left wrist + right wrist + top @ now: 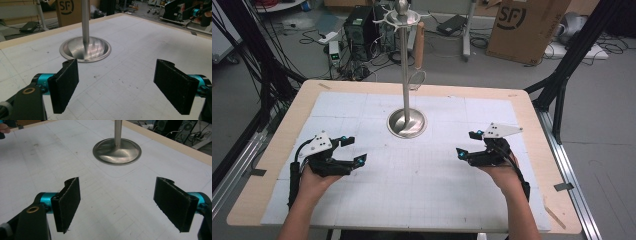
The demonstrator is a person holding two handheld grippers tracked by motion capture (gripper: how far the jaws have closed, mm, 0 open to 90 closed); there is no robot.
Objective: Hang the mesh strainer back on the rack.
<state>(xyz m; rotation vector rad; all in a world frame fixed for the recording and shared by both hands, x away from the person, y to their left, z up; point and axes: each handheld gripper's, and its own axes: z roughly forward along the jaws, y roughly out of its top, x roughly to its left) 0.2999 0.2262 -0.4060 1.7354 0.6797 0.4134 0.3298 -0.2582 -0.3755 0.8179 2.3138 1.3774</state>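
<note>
- Left gripper (350, 149) rests low on the white mat (422, 190), jaws spread wide, nothing between them.
- Right gripper (466, 144) mirrors it on the other side, also released and empty; both point inward at the stand.
- Metal stand (405, 75) is at the far middle of the mat, round base (407, 123) flat on it, well apart from both grippers.
- A whisk with wooden handle (418, 47) hangs from the stand's top hooks on the right side, wire end down, beside the pole.
- Likely step: reach up for the whisk. Right gripper is the nearer side, so probably that one.
- To do it well: come at the handle from the side, jaws squared across it, close mid-handle, not on the wires.
- Lift up first to clear the hook, then pull away; a sideways tug could tip the stand.
- Left gripper could steady the pole (85, 22) if it wobbles.
</note>
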